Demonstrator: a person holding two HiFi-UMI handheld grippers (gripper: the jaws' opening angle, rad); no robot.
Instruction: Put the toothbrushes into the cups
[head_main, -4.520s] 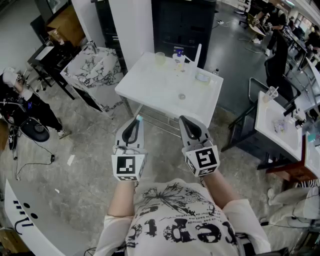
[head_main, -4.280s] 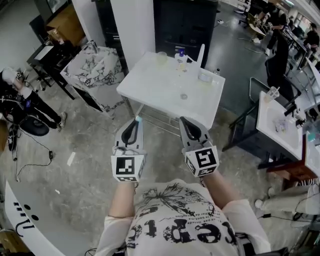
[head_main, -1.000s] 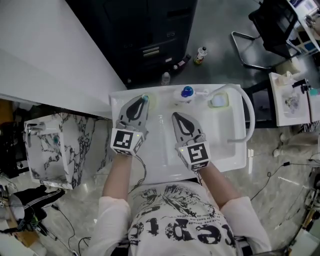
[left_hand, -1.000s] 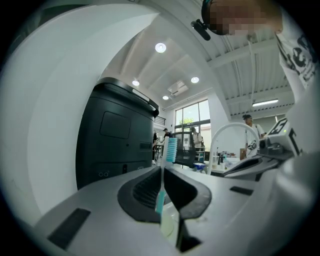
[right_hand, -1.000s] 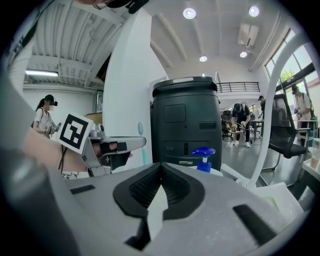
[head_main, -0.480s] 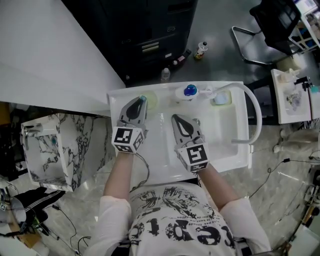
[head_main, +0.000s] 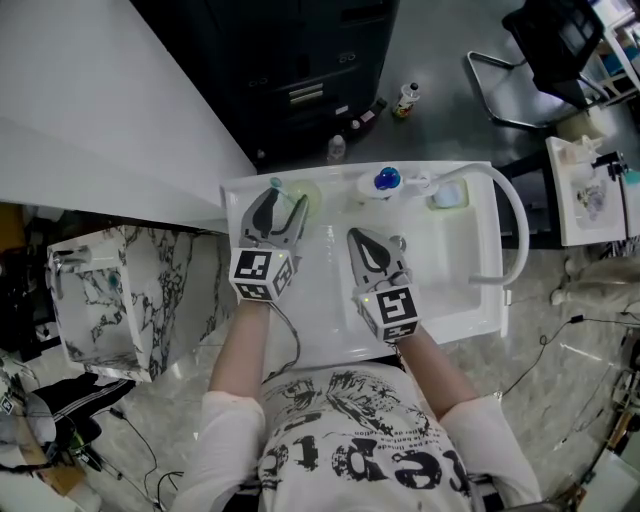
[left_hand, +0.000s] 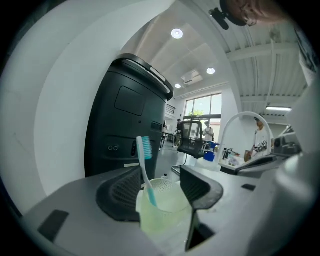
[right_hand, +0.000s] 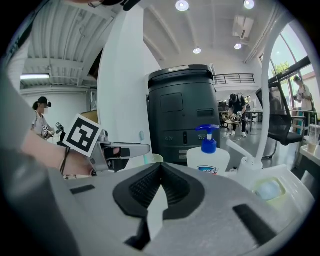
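Your left gripper (left_hand: 160, 172) has its jaws apart and opening, one on each side of a pale green cup (left_hand: 162, 212). Neither pad presses on the cup. A toothbrush (left_hand: 145, 175) with a teal head stands in that cup, bristle end up. Its handle leans on the rim close by the left-hand pad; contact with that pad cannot be confirmed. The cup stands at the far left corner of the white washbasin (head_main: 470, 315).

Your right gripper (right_hand: 160, 165) has its jaws closed tip to tip, with nothing between them. In the head view it lies over the middle of the washbasin and points toward the far edge, well apart from the cup.

At the middle of the far edge stands a soap bottle (head_main: 385, 181) with a blue pump. A second pale cup (head_main: 447, 194) sits at the far right corner. A white arched tap (head_main: 515, 225) curves along the right edge.
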